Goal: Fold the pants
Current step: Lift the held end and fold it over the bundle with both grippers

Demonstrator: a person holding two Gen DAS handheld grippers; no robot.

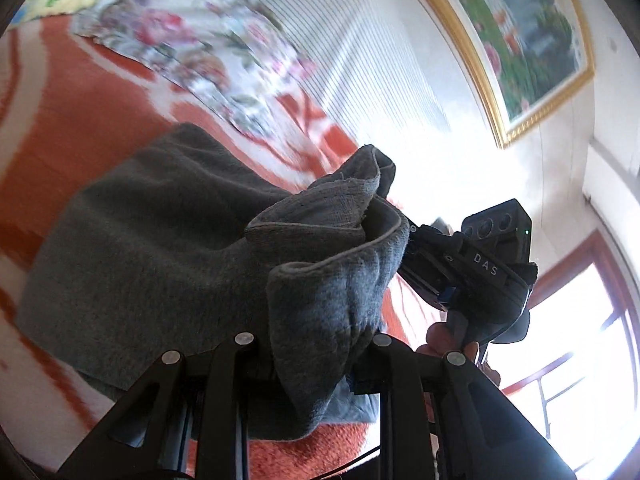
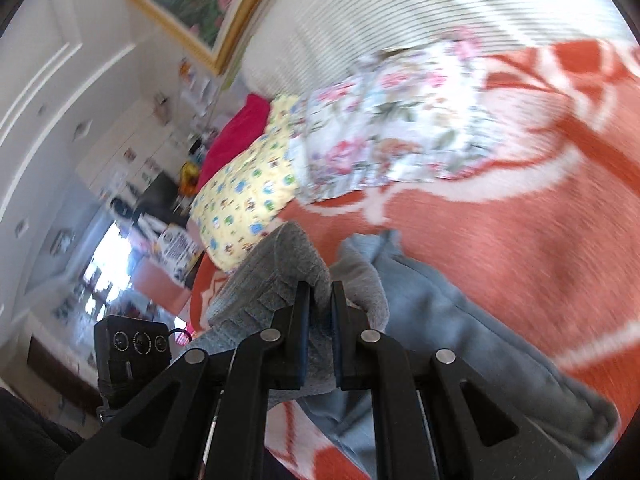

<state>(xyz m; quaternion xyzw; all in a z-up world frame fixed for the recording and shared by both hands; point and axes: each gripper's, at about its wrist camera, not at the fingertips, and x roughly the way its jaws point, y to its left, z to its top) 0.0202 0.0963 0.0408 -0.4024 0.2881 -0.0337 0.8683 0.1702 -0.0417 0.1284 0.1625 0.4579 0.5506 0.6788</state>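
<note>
Grey pants (image 2: 440, 320), edge pinched in the clamped right gripper (image 2: 320, 308); left gripper (image 1: 312, 344) likewise grips bunched cloth (jaws hidden). Best carried level, edges aligned, onto the orange blanket (image 2: 520, 208).

An orange-and-white blanket (image 2: 520, 200) carries a floral cloth (image 2: 400, 128) beside a yellow patterned pillow (image 2: 248, 196).

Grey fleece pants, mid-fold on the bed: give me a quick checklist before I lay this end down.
1. Right gripper clamped on the grey fleece pants: ok.
2. Left gripper holding the pants: ok; fabric drapes between its fingers.
3. Held edge even: not ok, bunched.
4. Orange-and-white patterned blanket ahead free: ok.
5. Floral cloth apart from the pants: ok.
6. Lower layer flat: cannot tell.
</note>
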